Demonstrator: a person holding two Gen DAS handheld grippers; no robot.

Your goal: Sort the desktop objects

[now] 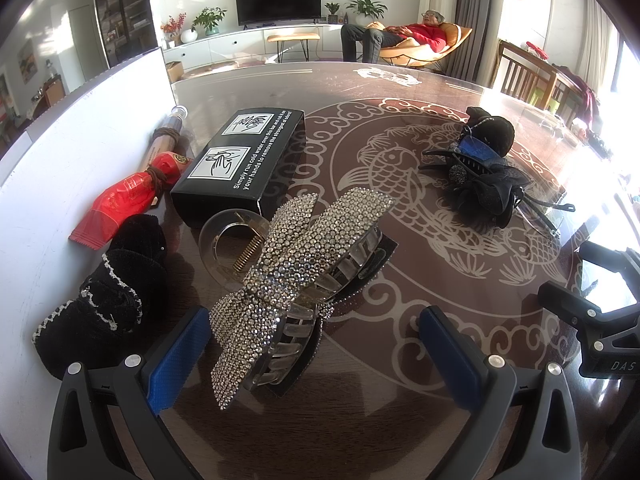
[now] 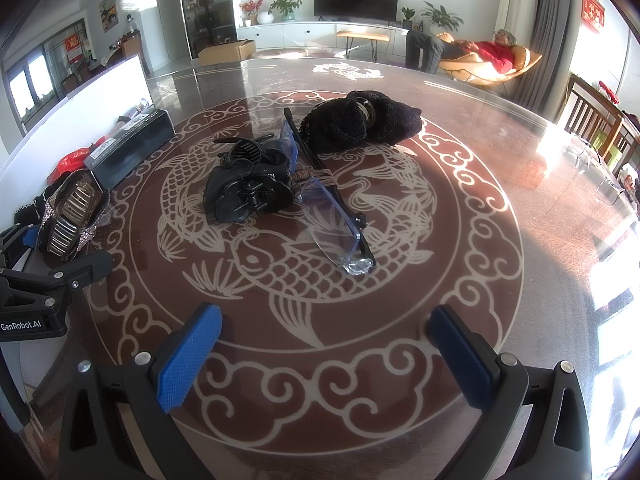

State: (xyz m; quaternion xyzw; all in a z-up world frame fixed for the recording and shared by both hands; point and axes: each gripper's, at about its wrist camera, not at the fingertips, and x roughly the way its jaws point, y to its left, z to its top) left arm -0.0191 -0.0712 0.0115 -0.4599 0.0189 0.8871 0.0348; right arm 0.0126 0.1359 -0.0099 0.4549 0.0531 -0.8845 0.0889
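Note:
In the left wrist view, a rhinestone bow hair claw [image 1: 296,276] lies on the table between the fingers of my open left gripper [image 1: 316,348], not gripped. Left of it are a black crocheted piece [image 1: 108,296], a red-wrapped tube [image 1: 132,192] and a black box [image 1: 244,160]. A black flower hair claw with blue glasses [image 1: 480,176] lies at the right. In the right wrist view, my right gripper [image 2: 324,356] is open and empty above the table, short of the black hair claw [image 2: 248,188], the clear blue glasses [image 2: 336,224] and a black knitted pouch [image 2: 360,124].
A white board [image 1: 80,152] stands along the table's left side. The glass-topped table with a fish pattern [image 2: 280,276] spreads ahead. The right gripper body [image 1: 600,312] shows at the left view's right edge. Chairs [image 2: 596,128] stand at the far right.

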